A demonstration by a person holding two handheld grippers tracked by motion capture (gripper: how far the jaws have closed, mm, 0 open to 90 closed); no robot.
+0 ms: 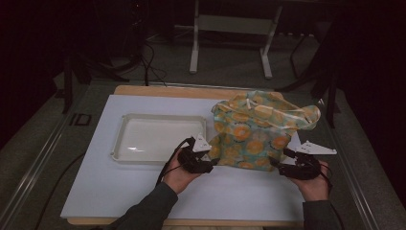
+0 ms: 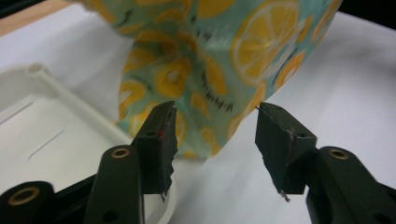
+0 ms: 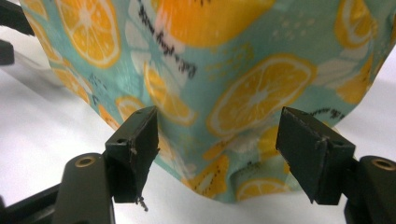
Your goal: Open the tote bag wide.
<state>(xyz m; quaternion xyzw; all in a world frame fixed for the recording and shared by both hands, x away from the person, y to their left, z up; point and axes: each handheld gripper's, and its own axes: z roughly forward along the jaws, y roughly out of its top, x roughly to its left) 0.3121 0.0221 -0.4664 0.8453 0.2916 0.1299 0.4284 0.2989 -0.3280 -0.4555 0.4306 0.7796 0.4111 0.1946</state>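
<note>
Currently the lemon-print fabric bag (image 1: 253,132) stood on the white mat (image 1: 143,187), just right of the white plastic tray (image 1: 158,139). Left gripper (image 1: 210,160) sat at its lower left corner, jaws parted, nothing between them. Right gripper (image 1: 282,158) faced its lower right edge, jaws wide apart, empty.

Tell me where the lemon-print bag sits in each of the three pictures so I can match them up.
High view: the lemon-print bag stands right of centre on the white board, right of the white tray.
Left gripper view: the bag takes up the upper middle, beyond the open jaws.
Right gripper view: the bag spans most of the picture, behind the open jaws.
Shared landmark: the white board under the bag.
</note>
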